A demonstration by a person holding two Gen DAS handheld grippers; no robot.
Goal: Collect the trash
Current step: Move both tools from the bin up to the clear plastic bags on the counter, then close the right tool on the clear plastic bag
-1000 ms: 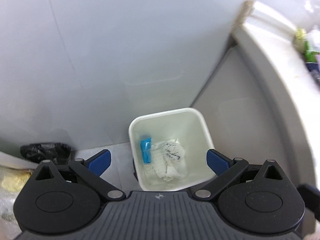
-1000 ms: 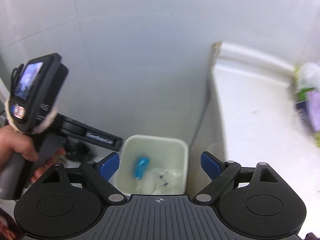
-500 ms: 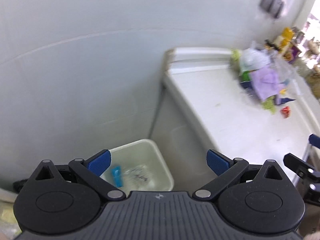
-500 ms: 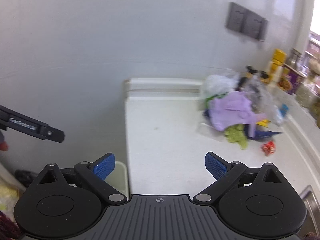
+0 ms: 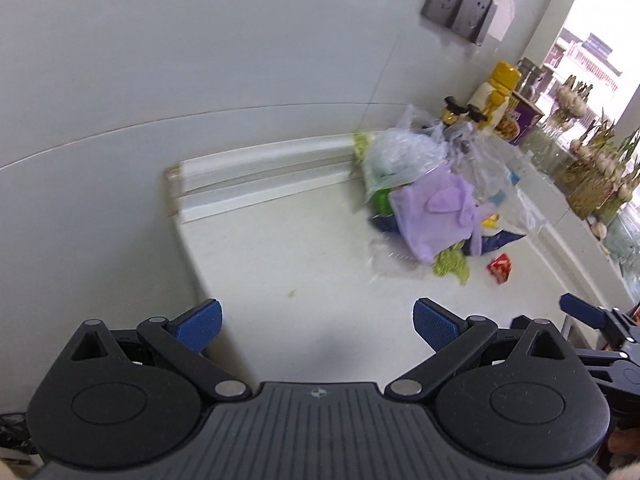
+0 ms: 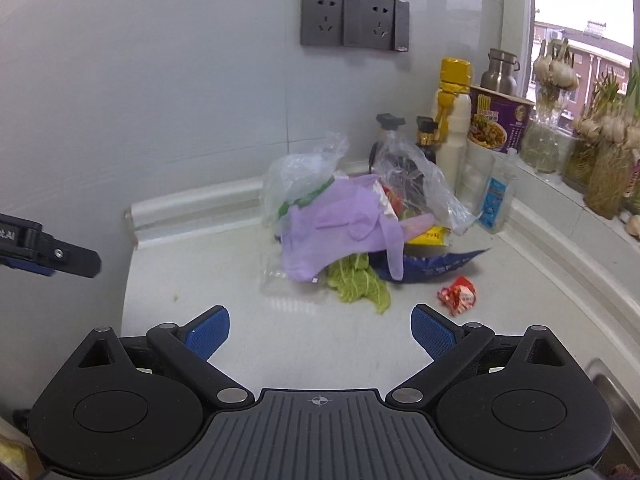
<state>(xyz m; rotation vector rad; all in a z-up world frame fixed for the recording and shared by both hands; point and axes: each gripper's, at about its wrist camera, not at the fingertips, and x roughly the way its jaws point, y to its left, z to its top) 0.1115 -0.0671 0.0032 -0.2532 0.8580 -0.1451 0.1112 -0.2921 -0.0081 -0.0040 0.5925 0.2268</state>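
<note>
A pile of trash lies on the white counter (image 6: 224,272) against the wall: purple gloves (image 6: 336,228) (image 5: 436,216), clear plastic bags (image 6: 416,176), a green leaf (image 6: 360,284) (image 5: 454,264), a blue wrapper (image 6: 432,266) and a yellow packet. A crumpled red wrapper (image 6: 458,294) (image 5: 500,267) lies apart, right of the pile. My right gripper (image 6: 320,328) hangs open and empty over the counter, short of the pile. My left gripper (image 5: 316,320) is open and empty too, above the counter's left end. Part of the left gripper's body (image 6: 60,256) shows at the left of the right wrist view.
Behind the pile stand dark bottles, a yellow-capped bottle (image 6: 452,120), a purple noodle cup (image 6: 498,120) and a glass. Grey wall sockets (image 6: 354,20) sit above. Sprouting garlic (image 6: 600,152) lines the windowsill. A metal sink rim (image 6: 612,384) shows at lower right.
Both views have swung up and to the right, from the white bin on the floor to the counter. The bin has left both views and the trash pile has come in.
</note>
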